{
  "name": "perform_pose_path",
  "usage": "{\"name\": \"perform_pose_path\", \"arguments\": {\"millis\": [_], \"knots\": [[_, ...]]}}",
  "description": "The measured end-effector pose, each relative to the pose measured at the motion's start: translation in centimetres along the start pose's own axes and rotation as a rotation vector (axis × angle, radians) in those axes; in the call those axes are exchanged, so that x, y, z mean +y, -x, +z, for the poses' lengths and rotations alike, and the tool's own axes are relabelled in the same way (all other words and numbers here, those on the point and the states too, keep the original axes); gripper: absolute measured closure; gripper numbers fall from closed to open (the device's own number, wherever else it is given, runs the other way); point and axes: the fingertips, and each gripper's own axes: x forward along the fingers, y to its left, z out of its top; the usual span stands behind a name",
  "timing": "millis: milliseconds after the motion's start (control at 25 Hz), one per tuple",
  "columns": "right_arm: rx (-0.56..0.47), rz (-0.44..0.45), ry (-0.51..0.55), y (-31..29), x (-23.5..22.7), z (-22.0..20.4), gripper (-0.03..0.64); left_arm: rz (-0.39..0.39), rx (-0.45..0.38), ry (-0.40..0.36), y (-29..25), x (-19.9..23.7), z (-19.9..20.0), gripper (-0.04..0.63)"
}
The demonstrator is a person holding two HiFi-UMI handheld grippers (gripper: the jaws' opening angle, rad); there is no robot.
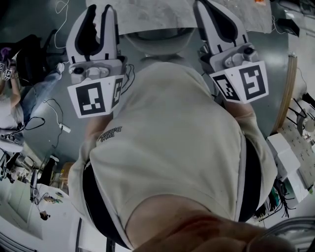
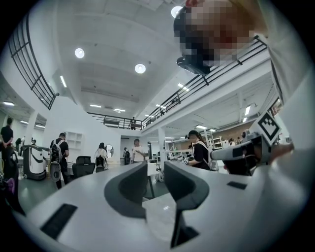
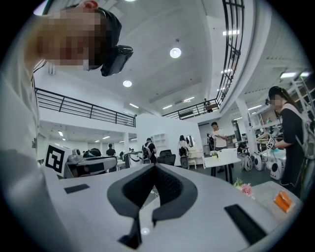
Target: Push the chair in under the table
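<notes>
**At chest height, the chair lies dead ahead between the two grippers**

On the left, the left gripper (image 1: pixel 98 14) is held level in front of the person's shirt (image 1: pixel 167 147). Its fingers are released and stand apart with nothing between them. Its own view looks out across the hall.

In the middle, just past the shirt's edge, the head view shows what I take for the chair (image 1: pixel 155 42). It is a pale rounded form, back or seat, and too little shows to be sure which. Its rim runs across from left to right. Beyond it lies a pale mottled slab, probably the surface (image 1: pixel 147 12) that it should go under.

On the right, the right gripper (image 1: pixel 206 10) is at much the same height, its fingers clenched together on nothing.

The chair lies straight ahead of both pairs of fingers, in the gap between them, with the surface further along the same line. Neither gripper touches the chair, and neither looks clearly nearer. A push would likely go forward, away from the body and square to that rim. One gripper toward each end of the rim should keep the chair from swinging.
</notes>
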Motion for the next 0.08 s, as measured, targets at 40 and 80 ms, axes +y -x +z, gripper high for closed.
{"name": "perform_pose_path", "arguments": {"millis": [40, 80], "knots": [[0.002, 0.000, 0.001, -0.02, -0.02, -0.09, 0.609, 0.000, 0.001, 0.001, -0.02, -0.02, -0.07, 0.491], [0.003, 0.000, 0.002, -0.04, -0.04, -0.18, 0.609, 0.000, 0.001, 0.001, -0.04, -0.04, -0.13, 0.491]]}}
